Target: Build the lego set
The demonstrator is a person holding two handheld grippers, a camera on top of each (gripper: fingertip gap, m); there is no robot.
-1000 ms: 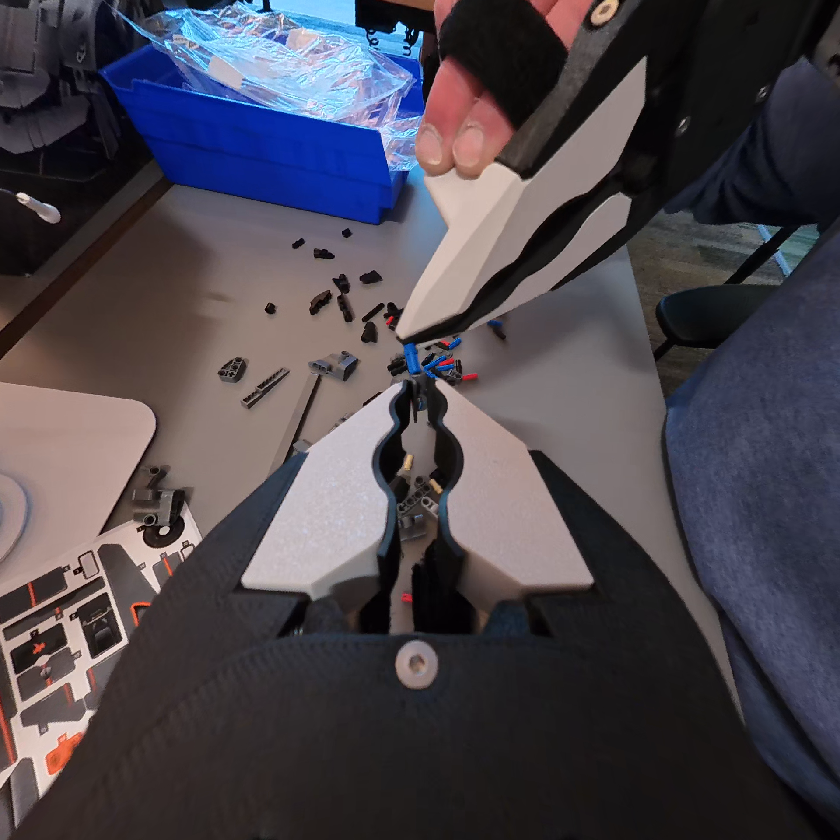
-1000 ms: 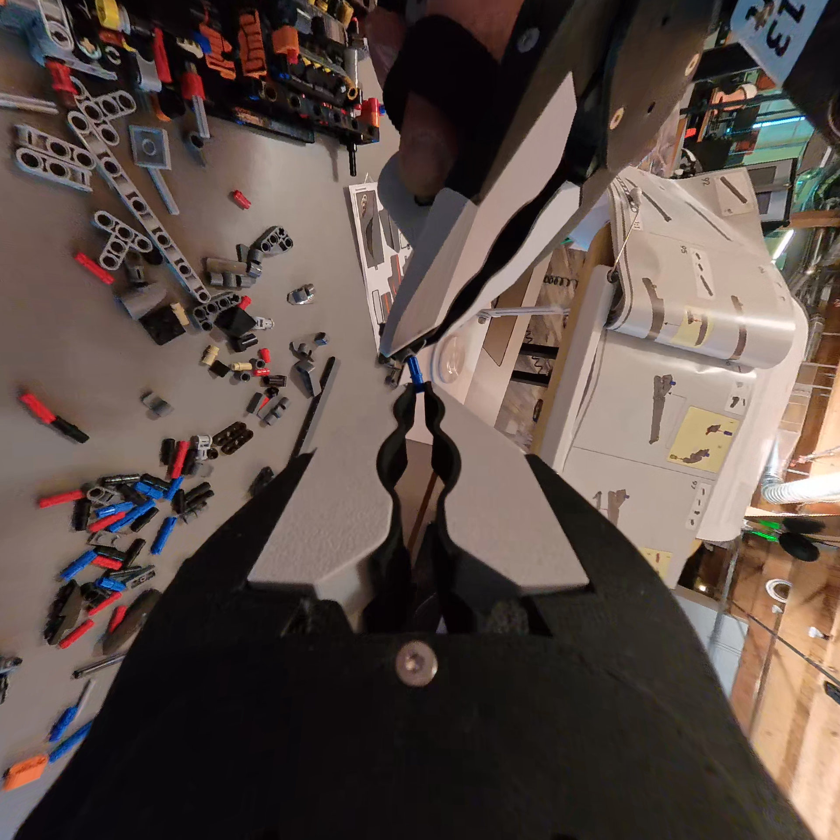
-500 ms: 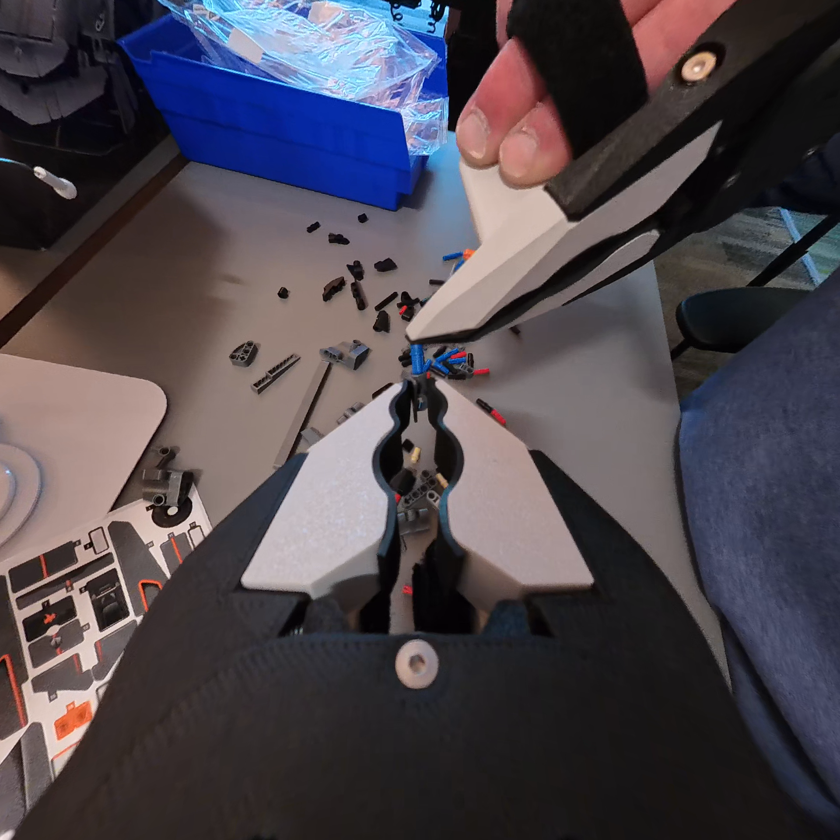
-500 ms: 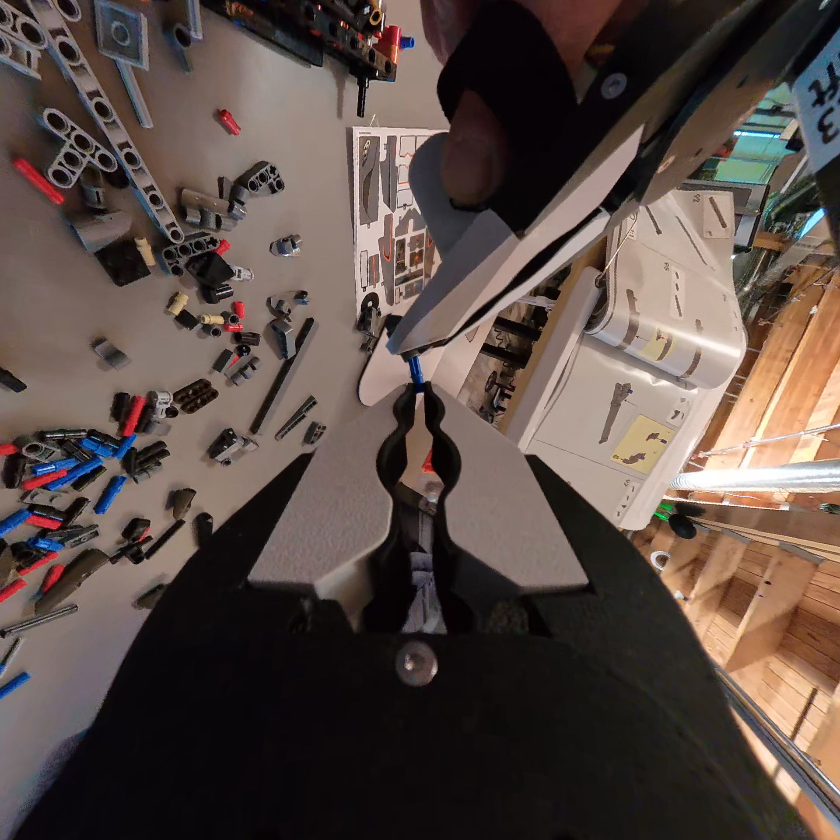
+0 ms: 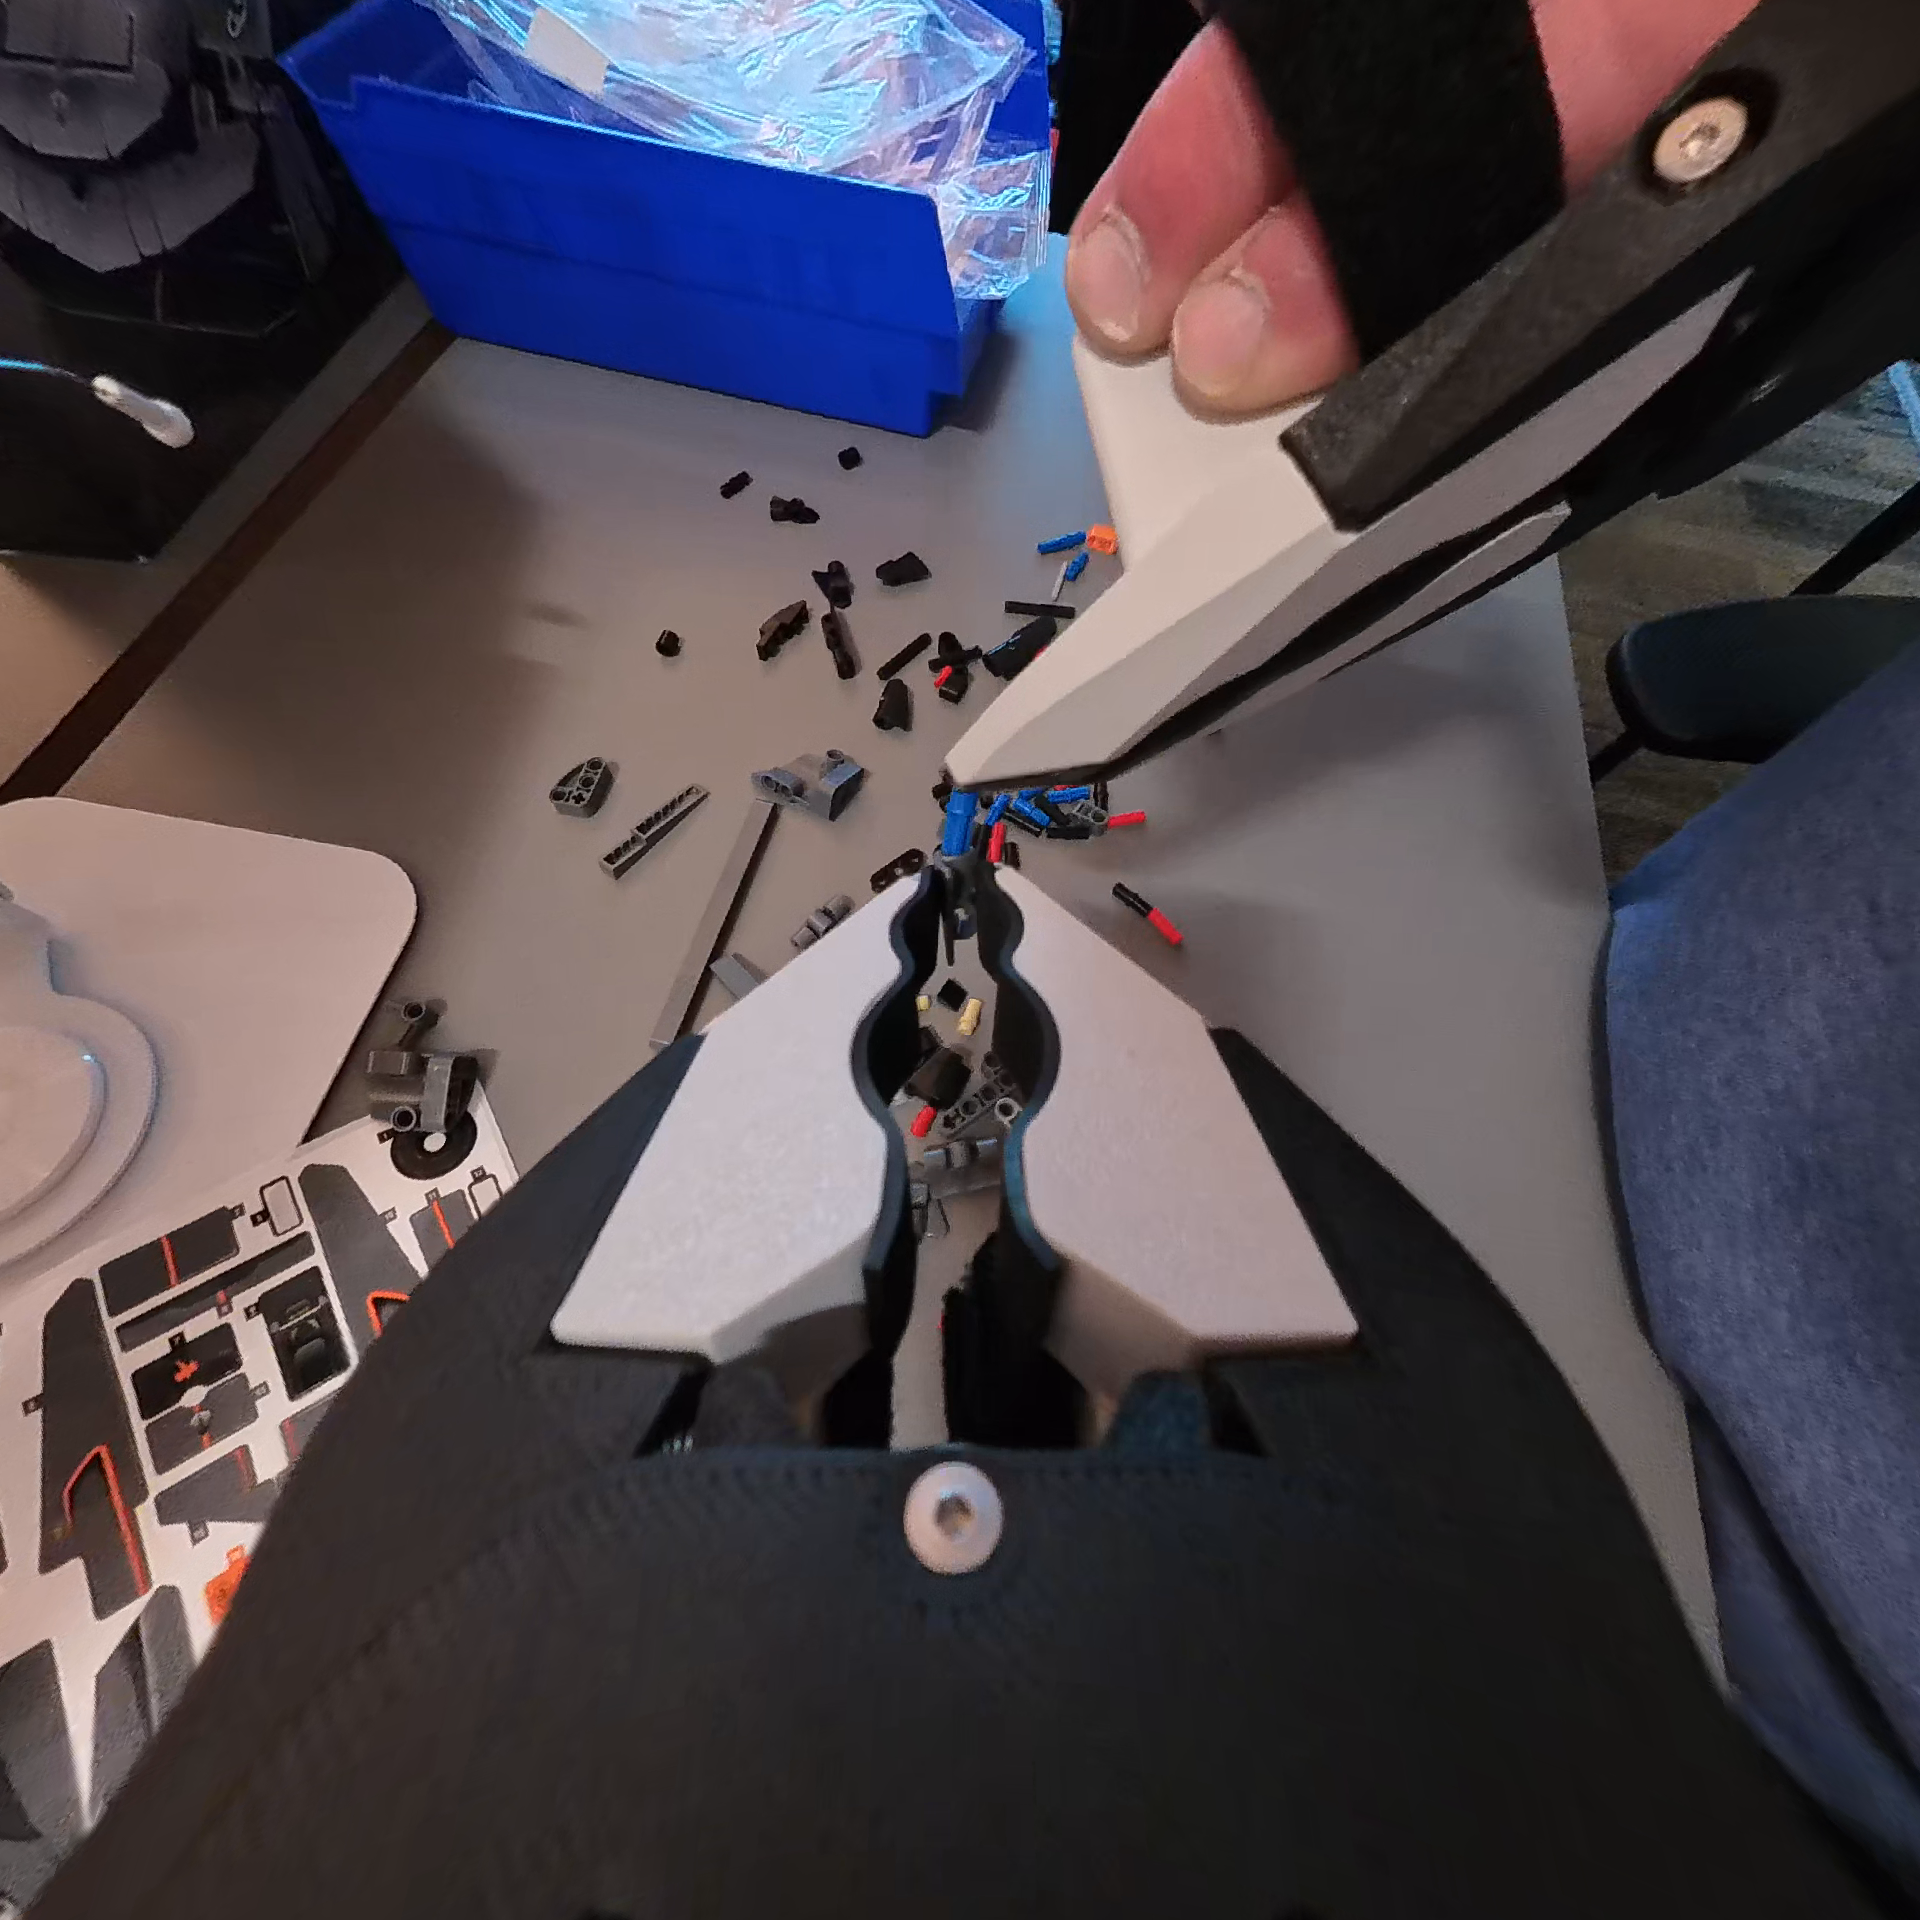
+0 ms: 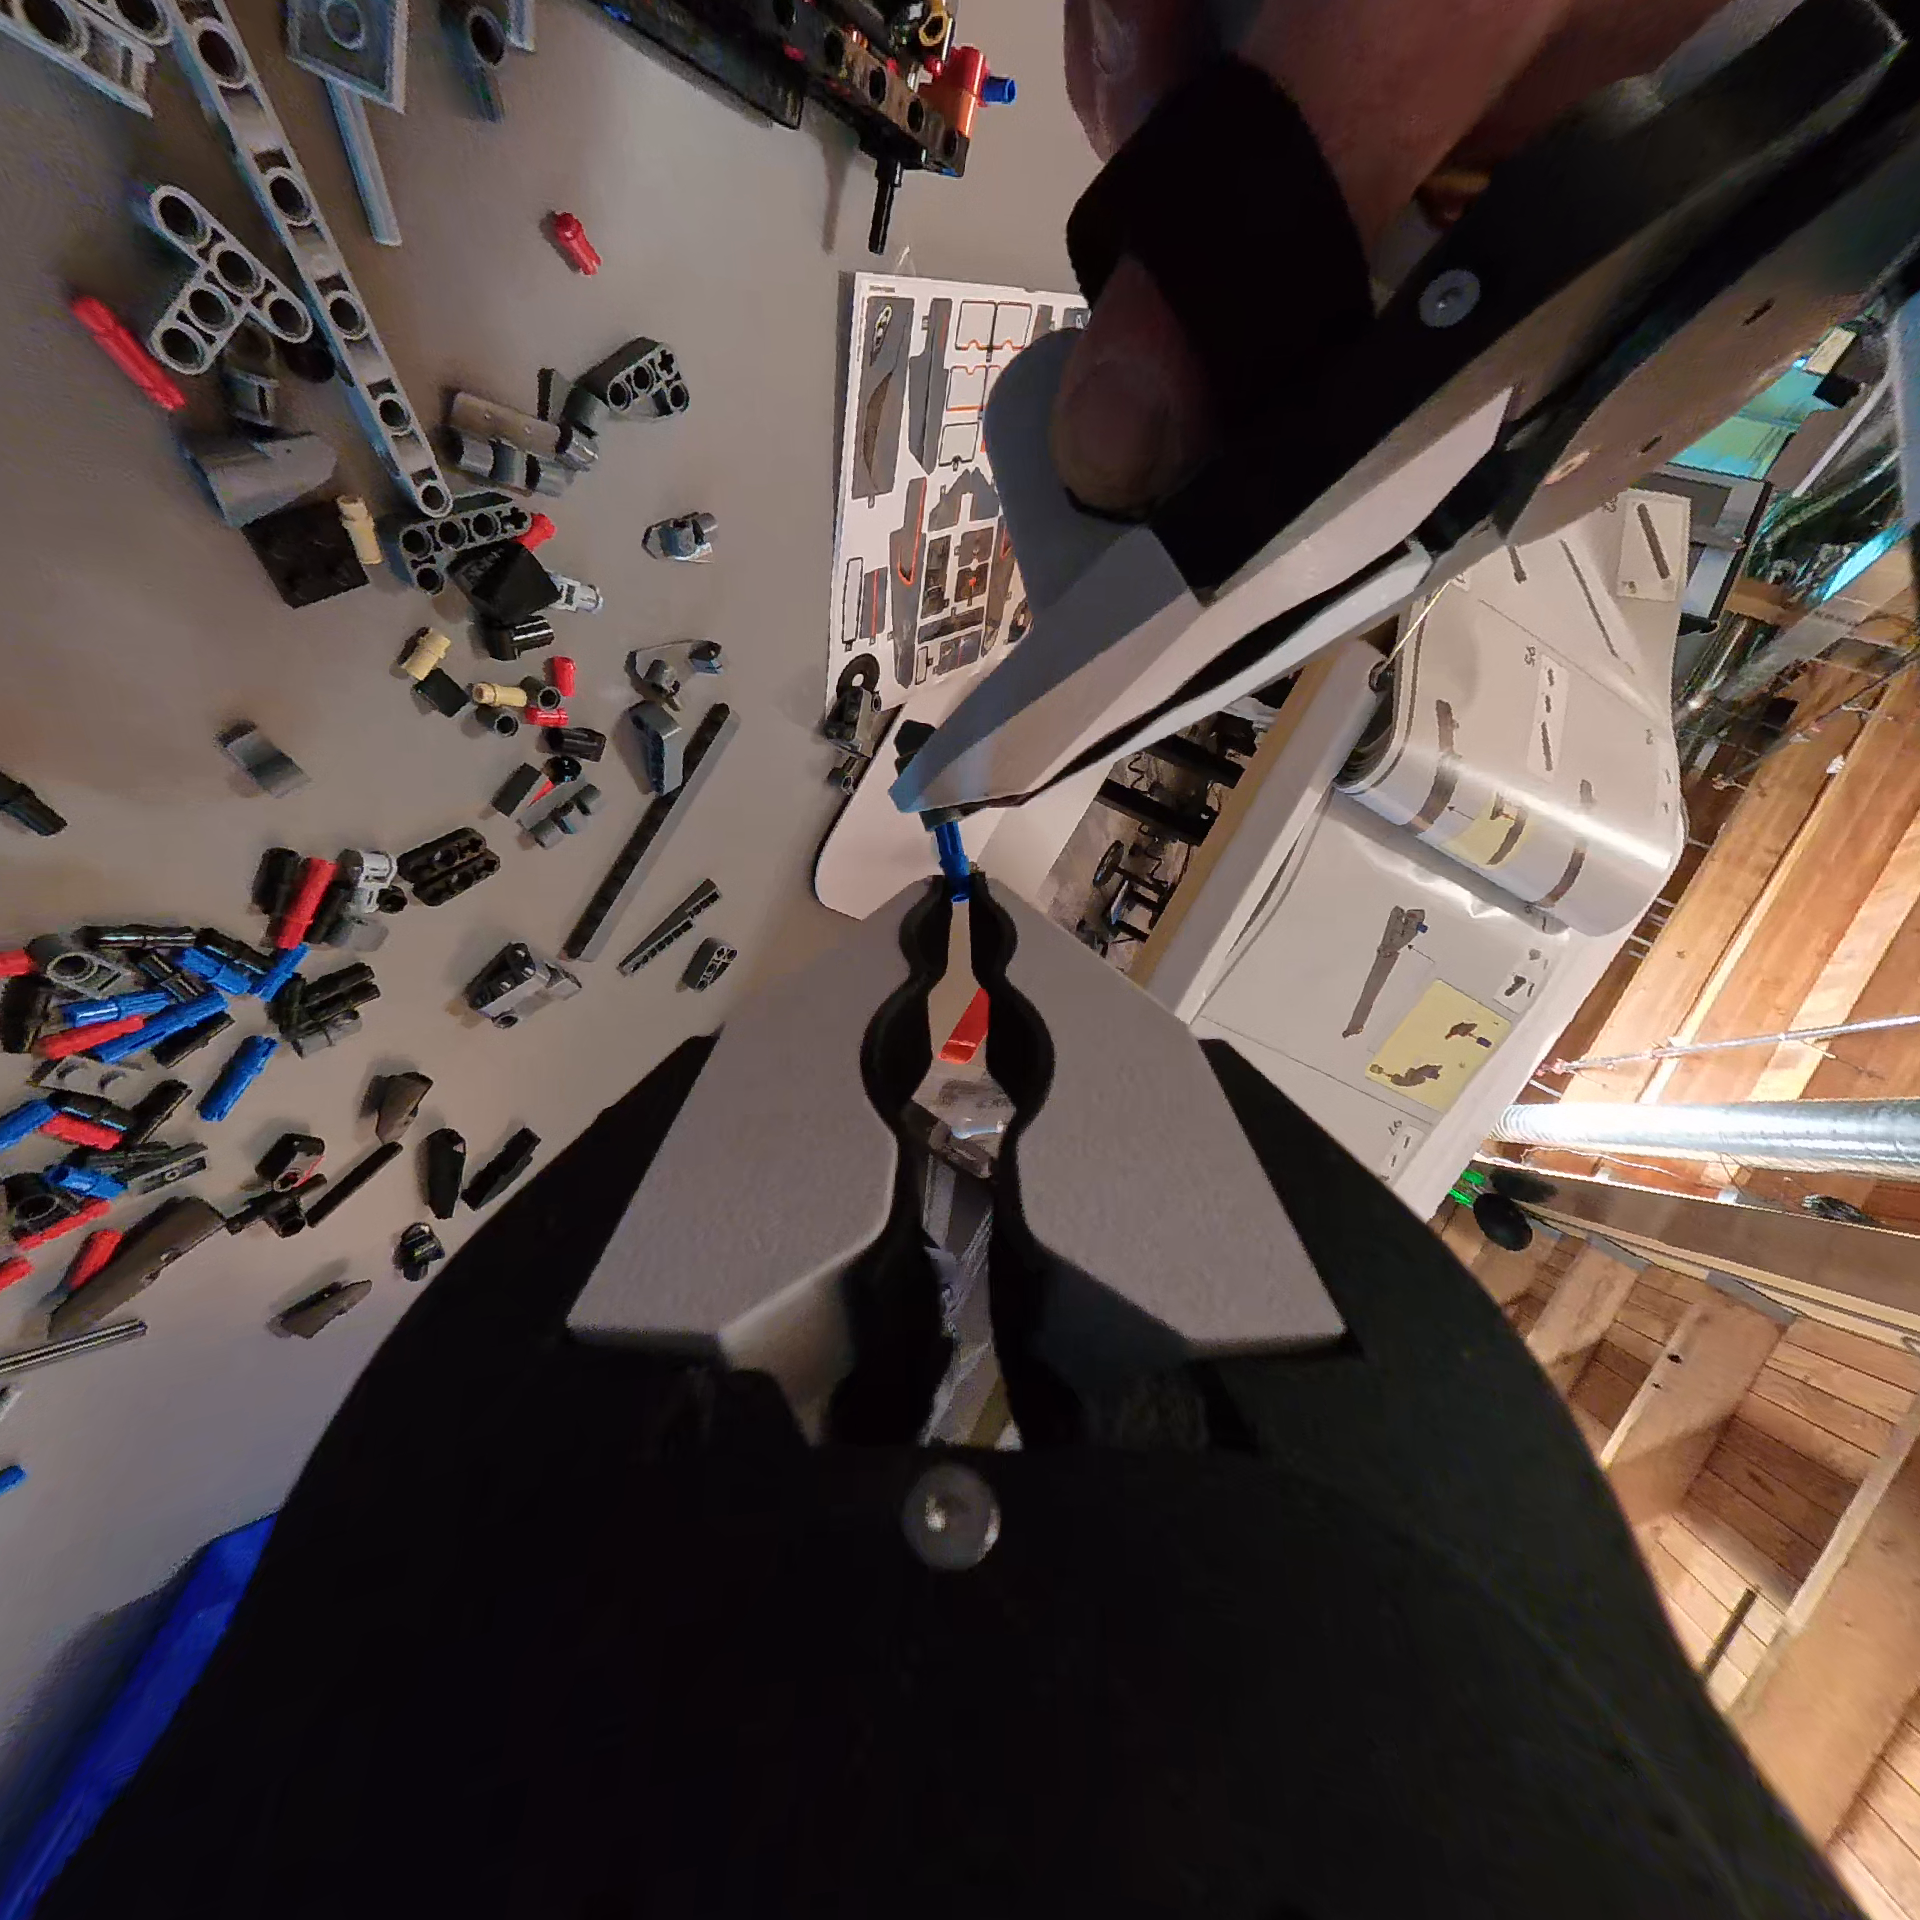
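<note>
My left gripper (image 5: 961, 885) and right gripper (image 5: 961, 781) meet tip to tip above the grey table (image 5: 416, 644). The right gripper (image 6: 961, 891) is shut on one end of a short blue pin (image 6: 948, 847). The pin also shows in the left wrist view (image 5: 958, 823). Its other end sits in a small dark grey piece (image 5: 962, 871), on which the left gripper is shut. In the right wrist view the left gripper (image 6: 920, 798) comes in from the upper right. A hand's fingers (image 5: 1195, 260) rest on the right gripper.
Loose black, blue and red parts (image 6: 156, 1018) lie scattered on the table, with grey beams (image 6: 301, 229) and a partly built black model (image 6: 831, 62). A sticker sheet (image 5: 187, 1351), an open instruction booklet (image 6: 1455, 831) and a blue bin (image 5: 675, 239) holding plastic bags stand around. A blue-clad leg (image 5: 1766, 1143) is at the right. My two grippers' fingertips are within a few centimetres of each other. My left gripper's tips are some 15 cm from the partly built black model (image 6: 831, 62).
Both grippers stayed joined at the blue pin and turned together. The right gripper now lies flatter and closer in the left wrist view; the table has shifted in both views.
</note>
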